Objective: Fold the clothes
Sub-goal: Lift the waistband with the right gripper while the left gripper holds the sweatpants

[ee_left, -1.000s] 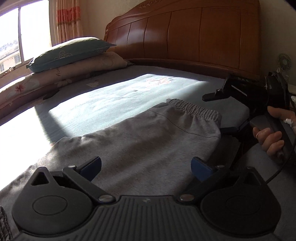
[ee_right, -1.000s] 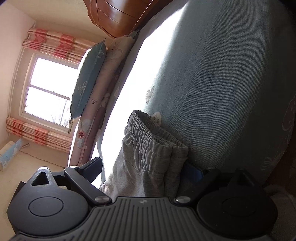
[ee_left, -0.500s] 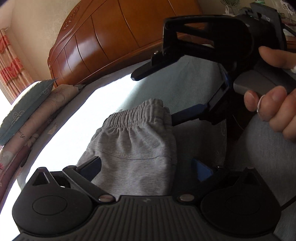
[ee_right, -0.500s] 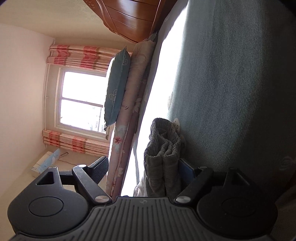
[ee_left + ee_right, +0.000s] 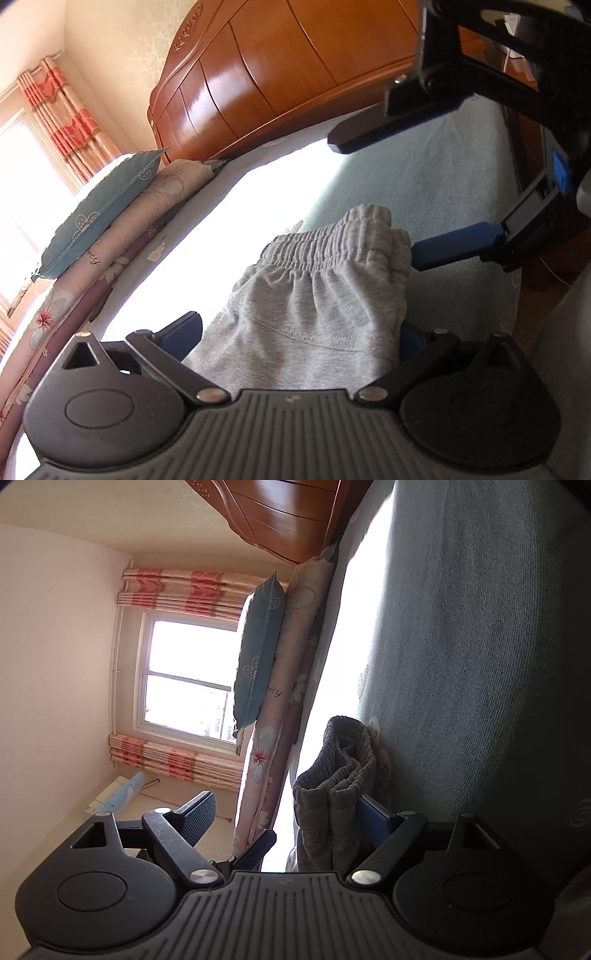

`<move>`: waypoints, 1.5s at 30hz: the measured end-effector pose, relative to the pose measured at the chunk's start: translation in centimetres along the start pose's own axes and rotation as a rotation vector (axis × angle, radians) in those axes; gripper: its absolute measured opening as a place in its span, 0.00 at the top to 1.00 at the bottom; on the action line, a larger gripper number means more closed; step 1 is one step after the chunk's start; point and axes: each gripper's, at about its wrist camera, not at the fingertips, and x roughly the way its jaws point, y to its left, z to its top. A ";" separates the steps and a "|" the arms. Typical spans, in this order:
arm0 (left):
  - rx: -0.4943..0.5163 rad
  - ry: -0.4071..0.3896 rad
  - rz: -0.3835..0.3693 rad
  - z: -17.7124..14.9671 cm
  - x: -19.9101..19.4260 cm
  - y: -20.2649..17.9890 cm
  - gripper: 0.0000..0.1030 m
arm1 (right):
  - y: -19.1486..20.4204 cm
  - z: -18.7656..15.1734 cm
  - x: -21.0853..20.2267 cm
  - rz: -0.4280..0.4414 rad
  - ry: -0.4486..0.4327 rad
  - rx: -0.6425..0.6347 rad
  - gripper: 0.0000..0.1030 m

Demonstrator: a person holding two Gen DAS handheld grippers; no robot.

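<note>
Two layers of soft grey ribbed-waist trousers (image 5: pixel 314 306) on woven bedsheet (image 5: pixel 443 184).

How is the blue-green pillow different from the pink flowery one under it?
The blue-green pillow is teal with small white flowers; the pink flowery one is pale with bigger blooms. The blue-green pillow lies on top; the pink one is longer, sticking out past it. Both sit by the window.

The left gripper (image 5: pixel 295 332) points slightly downward, its jaws spread wide. The right gripper (image 5: pixel 291 808) lies level, rolled sideways, its jaws agape.
</note>
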 end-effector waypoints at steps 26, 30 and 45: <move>-0.318 -0.004 -0.194 -2.0 -3.3 6.5 0.01 | 2.4 -0.7 7.9 -0.187 0.153 -0.068 0.15; -0.362 -0.029 -0.242 -3.3 -4.9 7.5 0.01 | 1.9 -0.9 7.7 -0.161 0.130 -0.086 0.19; -0.604 0.157 -0.066 -11.0 -6.9 16.4 0.01 | 2.6 -2.3 8.6 -0.373 0.154 -0.301 0.64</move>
